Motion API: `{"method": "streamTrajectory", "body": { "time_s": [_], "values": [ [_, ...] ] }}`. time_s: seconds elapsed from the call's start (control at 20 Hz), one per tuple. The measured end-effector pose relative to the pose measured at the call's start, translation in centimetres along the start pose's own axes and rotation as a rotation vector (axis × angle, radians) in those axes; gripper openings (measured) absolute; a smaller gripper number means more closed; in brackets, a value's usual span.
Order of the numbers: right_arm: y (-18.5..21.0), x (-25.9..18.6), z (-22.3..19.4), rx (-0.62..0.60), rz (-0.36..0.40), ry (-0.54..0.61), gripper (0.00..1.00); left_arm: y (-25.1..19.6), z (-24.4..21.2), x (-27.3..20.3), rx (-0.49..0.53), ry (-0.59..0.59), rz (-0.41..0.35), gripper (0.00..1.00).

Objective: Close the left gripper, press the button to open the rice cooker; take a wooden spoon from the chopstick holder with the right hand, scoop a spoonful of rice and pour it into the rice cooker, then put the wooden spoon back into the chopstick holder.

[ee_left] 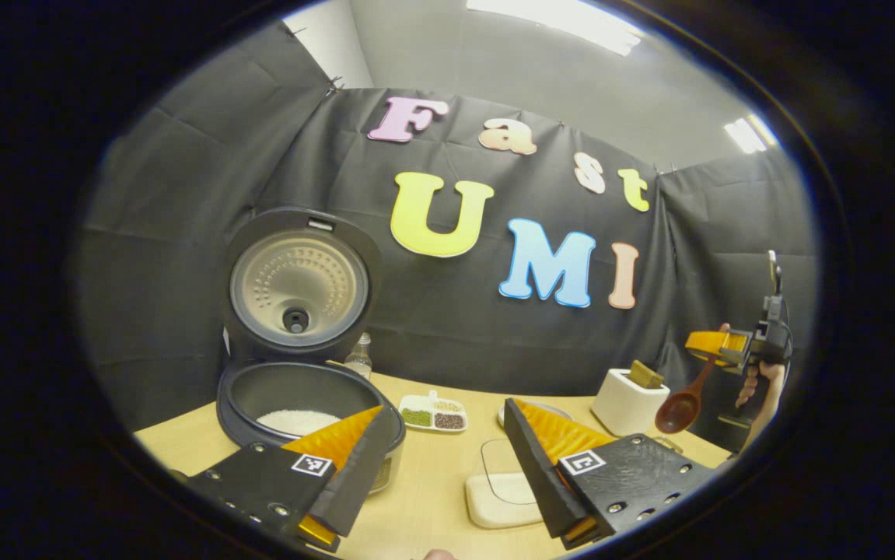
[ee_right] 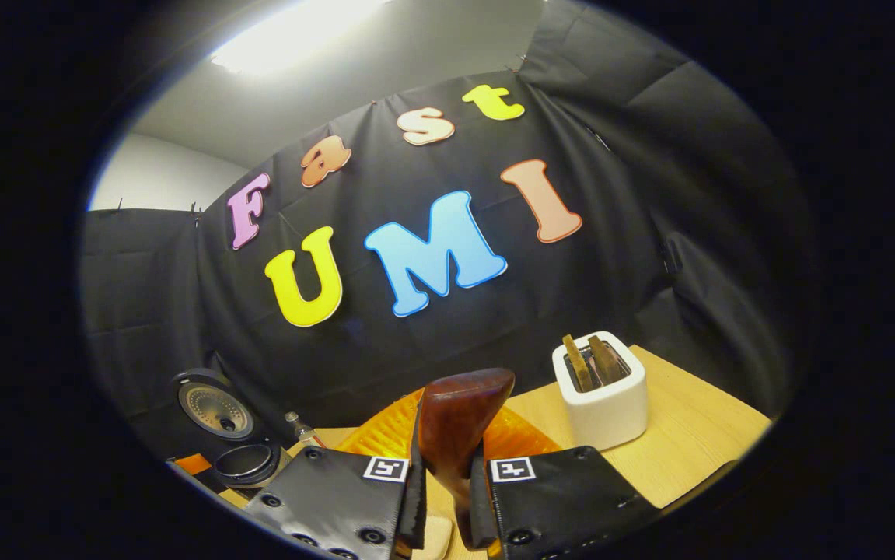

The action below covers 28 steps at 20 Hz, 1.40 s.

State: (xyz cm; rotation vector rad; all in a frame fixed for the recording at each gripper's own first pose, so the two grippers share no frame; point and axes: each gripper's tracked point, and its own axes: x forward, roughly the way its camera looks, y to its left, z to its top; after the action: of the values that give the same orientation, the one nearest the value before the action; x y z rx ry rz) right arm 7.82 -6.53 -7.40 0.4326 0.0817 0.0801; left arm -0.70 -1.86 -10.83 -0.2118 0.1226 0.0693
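The rice cooker stands open at the left of the table, its lid upright and white rice in the pot. My left gripper is open just in front of it, nothing between its fingers. At the far right a hand holds my right gripper, shut on the handle of the wooden spoon, whose bowl hangs down beside the white chopstick holder. In the right gripper view the spoon is clamped in my right gripper, with the chopstick holder to the right and the cooker at lower left.
A small divided dish of beans sits mid-table behind a flat white box. A small bottle stands behind the cooker. Wooden utensils stick out of the holder. The wooden table ends close to the right of the holder.
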Motion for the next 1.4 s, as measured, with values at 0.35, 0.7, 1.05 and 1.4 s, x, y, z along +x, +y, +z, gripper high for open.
{"method": "streamTrajectory", "body": {
  "time_s": [0.35,0.7,1.05,1.4],
  "values": [
    [-6.0,0.4,-2.5,0.04,-0.116,0.039,0.24,1.9,1.2,0.0,-0.01,-0.032,0.084,0.9],
    [-8.1,2.0,-8.6,0.073,-0.159,0.168,0.25,4.5,4.9,-1.2,0.004,-0.107,0.155,0.9],
    [-9.7,2.1,-10.6,0.119,-0.207,0.196,0.25,5.2,7.5,-2.5,0.106,-0.147,0.182,0.89],
    [-11.2,0.3,-9.7,0.07,-0.266,0.164,0.55,7.8,10.5,-0.4,0.297,-0.155,0.279,0.9]
  ]
}}
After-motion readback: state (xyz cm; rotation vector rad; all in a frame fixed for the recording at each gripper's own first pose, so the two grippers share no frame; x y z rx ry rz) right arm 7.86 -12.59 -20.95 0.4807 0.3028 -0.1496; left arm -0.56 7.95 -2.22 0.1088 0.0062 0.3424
